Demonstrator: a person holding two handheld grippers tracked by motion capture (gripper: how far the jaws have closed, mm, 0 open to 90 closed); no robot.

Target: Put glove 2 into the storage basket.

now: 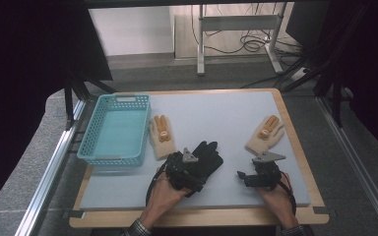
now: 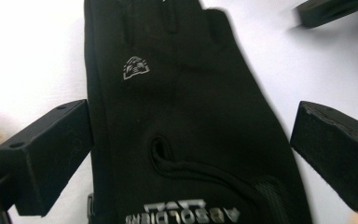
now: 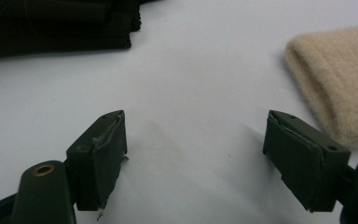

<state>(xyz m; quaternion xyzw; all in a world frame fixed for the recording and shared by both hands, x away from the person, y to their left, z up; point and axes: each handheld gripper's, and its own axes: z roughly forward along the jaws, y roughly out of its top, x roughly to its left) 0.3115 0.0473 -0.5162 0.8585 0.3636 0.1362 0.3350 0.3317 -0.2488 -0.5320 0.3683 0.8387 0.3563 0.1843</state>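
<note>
Left tool [image 2: 191,154] jaws wide; right tool [image 3: 196,158] likewise

both hand-held grippers black w/ blocky jaws: left hand-held gripper [image 1: 189,169], right hand-held gripper [image 1: 246,178]. grey 3-cornered plate on top of each, black cables trailing. brass screw at right jaw base. plaid cuffs on sleeves.

Blue basket [image 1: 114,129] at bench [image 1: 295,147] left edge, grey mat [image 1: 216,113] beneath. Cream glove [image 1: 161,135] just right of basket, fingers pointing away. Second cream glove [image 1: 266,133] at right, tilted. Cables [image 1: 248,42] on floor beyond.
</note>
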